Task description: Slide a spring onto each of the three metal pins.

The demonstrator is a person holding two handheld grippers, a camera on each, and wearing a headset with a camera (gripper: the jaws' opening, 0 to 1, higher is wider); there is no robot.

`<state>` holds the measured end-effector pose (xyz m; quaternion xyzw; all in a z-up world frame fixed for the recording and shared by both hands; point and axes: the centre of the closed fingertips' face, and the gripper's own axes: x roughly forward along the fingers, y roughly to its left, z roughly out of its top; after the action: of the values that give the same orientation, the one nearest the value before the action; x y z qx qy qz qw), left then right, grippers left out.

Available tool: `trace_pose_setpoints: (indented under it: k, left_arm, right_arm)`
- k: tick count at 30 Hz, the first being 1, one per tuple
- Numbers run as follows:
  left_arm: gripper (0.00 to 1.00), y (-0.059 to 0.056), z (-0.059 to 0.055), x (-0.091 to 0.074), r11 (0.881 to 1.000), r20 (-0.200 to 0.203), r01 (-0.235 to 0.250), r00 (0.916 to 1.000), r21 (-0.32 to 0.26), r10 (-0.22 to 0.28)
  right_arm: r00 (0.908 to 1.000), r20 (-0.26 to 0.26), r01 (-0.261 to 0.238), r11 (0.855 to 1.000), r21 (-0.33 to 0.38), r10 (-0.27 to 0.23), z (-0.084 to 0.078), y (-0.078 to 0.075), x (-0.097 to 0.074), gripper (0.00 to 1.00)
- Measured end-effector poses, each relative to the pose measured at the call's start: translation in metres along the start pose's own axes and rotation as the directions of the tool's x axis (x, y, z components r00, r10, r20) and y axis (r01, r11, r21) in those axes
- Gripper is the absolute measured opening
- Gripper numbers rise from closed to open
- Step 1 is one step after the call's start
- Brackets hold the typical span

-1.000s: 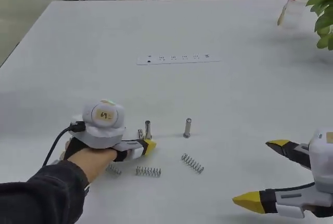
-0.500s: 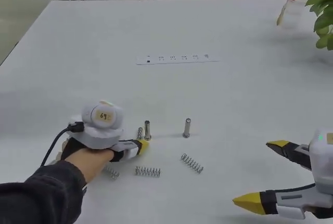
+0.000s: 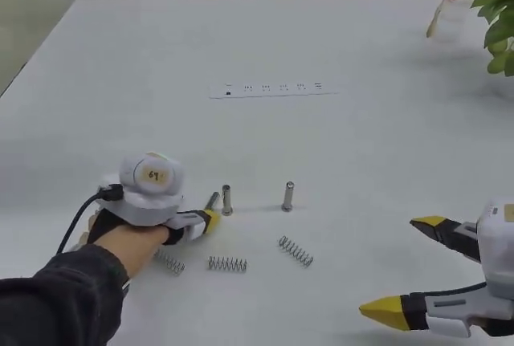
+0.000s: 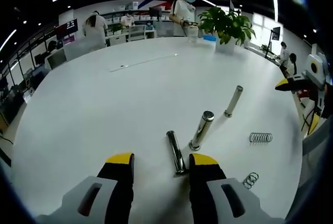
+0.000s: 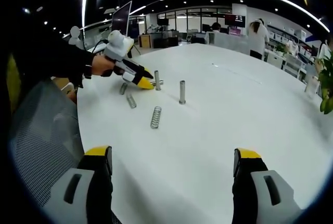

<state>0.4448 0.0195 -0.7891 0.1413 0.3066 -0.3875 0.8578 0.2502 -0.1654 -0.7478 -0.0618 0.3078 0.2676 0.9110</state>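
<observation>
L gripper (image 4: 162, 160) sits low on the white desk (image 3: 337, 145), held by a hand (image 3: 135, 242) w/ a dark sleeve. Its jaws are apart w/ nothing clamped. Tilted pin (image 4: 176, 152) sits in the gap between the jaws, closer to the jaw on the right side of the left gripper view; can't tell if it touches that jaw. In head view this pin leans off vertical, right by the yellow jaw tip. Mid pin (image 3: 226, 199) is upright, just beside the tilted pin and past the jaw tips. R pin (image 3: 288, 196) is upright, further right, apart from the other two. All 3 pins are bare.

3 springs lie flat on the desk, on the person's side of the pins. L spring (image 3: 170, 262) is near the hand, mid spring (image 3: 227, 263) is in front of the mid pin, and R spring (image 3: 295, 251) lies at an angle near the R pin. None touches a pin.

R gripper (image 3: 404, 266) is at lower right in head view, well apart from pins and springs. Its jaws are spread wide and hold nothing.

Power strip (image 3: 271, 89) lies further back mid-desk. Plant (image 3: 498, 9) and a clear cup (image 3: 450, 13) are at the far right.
</observation>
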Motion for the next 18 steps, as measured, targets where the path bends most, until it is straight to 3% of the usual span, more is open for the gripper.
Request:
trace_pose_setpoints:
  k: [18]
  left_arm:
    - [0.29, 0.004, 0.013, 0.010, 0.999, 0.010, -0.012, 0.9999, 0.036, 0.012]
  right_arm:
    - [0.9998, -0.018, 0.005, 1.000, 0.009, -0.005, -0.005, -0.004, -0.001, 0.95]
